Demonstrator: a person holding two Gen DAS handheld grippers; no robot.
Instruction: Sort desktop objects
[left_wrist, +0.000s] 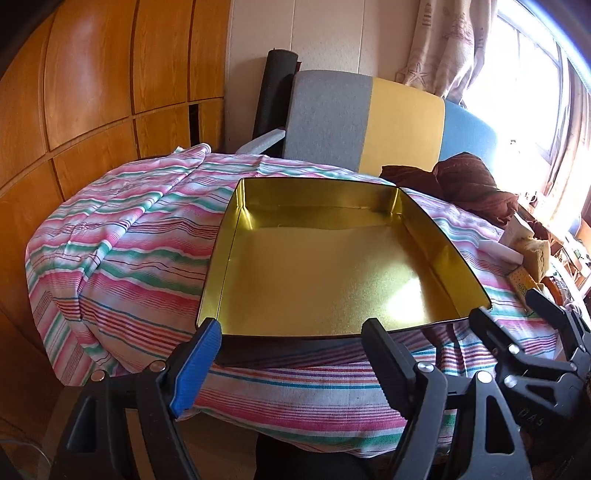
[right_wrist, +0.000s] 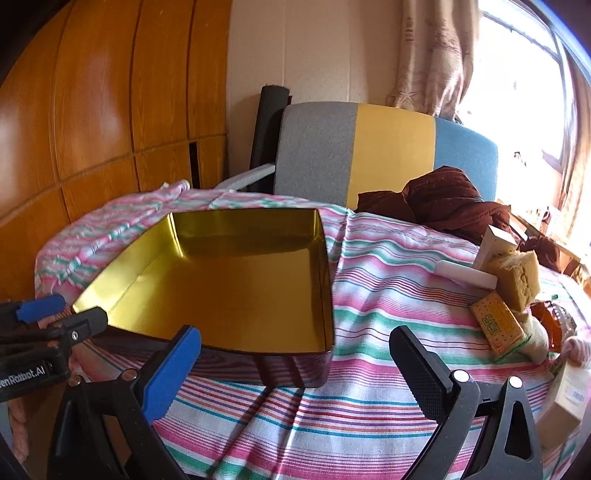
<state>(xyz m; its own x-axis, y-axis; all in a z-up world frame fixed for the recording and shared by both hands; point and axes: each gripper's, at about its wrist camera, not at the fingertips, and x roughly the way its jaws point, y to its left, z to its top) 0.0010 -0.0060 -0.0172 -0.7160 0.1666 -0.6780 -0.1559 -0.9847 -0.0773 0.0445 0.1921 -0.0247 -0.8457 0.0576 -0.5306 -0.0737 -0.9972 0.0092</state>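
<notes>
Flanking gold tin (right_wrist: 236, 295), biscuit packet (right_wrist: 496, 325), sponge (right_wrist: 517, 277)

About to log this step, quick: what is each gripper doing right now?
Left gripper: open, holding nothing, in front of the gold tin.
Right gripper: open, holding nothing.

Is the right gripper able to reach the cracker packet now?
Probably yes. The right gripper is open and holds nothing, and only bare striped cloth lies between it and the cracker packet to its right.
</notes>
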